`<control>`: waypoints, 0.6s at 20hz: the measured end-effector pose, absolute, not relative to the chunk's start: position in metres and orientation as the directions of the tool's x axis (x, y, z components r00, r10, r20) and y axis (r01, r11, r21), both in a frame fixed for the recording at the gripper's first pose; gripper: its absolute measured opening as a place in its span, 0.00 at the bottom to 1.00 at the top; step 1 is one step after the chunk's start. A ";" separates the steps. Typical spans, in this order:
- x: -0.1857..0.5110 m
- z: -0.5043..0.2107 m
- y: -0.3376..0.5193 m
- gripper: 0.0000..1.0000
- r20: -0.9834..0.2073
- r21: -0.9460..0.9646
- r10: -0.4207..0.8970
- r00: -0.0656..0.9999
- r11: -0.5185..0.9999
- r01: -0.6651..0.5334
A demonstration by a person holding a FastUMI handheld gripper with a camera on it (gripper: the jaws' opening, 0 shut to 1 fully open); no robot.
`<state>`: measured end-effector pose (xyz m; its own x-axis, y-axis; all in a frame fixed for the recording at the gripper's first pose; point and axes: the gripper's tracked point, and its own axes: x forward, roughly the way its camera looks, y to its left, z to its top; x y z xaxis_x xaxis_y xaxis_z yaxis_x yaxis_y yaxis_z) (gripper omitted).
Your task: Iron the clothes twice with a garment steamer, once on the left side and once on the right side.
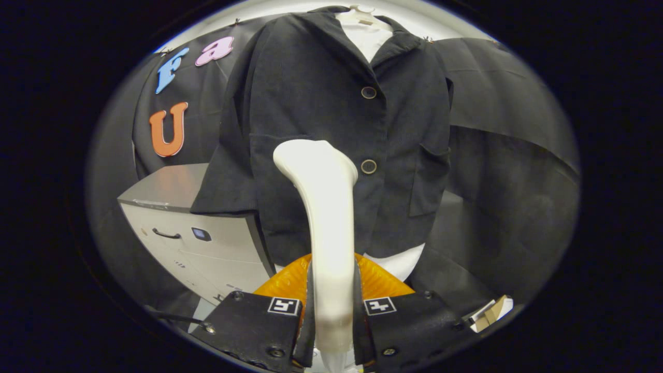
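Both fingers clamp steamer — before jacket

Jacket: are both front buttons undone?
No. Both buttons on the dark jacket are fastened, behind the steamer clamped in the gripper.

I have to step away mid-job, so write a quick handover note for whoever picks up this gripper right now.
Gripper: shut on the garment steamer, both fingers pressing its handle, head raised toward the jacket.
Jacket: dark, buttoned, on a hanger over a white shirt; steamer head sits in front of the lower front panel, beside the lower button. Contact with the cloth cannot be told.
Cabinet stands beside the jacket.
Done: steamer picked up. Which passes are done cannot be told.
Left: confirm left and right passes.
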<state>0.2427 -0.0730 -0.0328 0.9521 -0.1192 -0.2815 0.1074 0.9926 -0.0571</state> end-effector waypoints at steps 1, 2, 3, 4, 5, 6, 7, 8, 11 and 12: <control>0.241 -0.032 -0.073 0.32 -0.283 -0.055 -0.118 0.952 0.993 0.107; 0.239 -0.032 -0.073 0.32 -0.287 -0.050 -0.117 0.951 0.993 0.107; 0.235 -0.031 -0.073 0.32 -0.291 -0.043 -0.114 0.950 0.993 0.106; 0.231 -0.030 -0.073 0.32 -0.294 -0.033 -0.110 0.950 0.994 0.105; 0.225 -0.028 -0.074 0.32 -0.292 -0.026 -0.108 0.950 0.994 0.105; 0.218 -0.027 -0.077 0.32 -0.287 -0.019 -0.110 0.951 0.994 0.110; 0.210 -0.024 -0.080 0.32 -0.283 -0.013 -0.112 0.953 0.994 0.113; 0.201 -0.021 -0.085 0.32 -0.277 -0.005 -0.113 0.954 0.993 0.116; 0.172 -0.007 -0.106 0.32 -0.254 0.020 -0.134 0.958 0.989 0.144; 0.162 -0.002 -0.117 0.32 -0.243 0.026 -0.148 0.959 0.987 0.159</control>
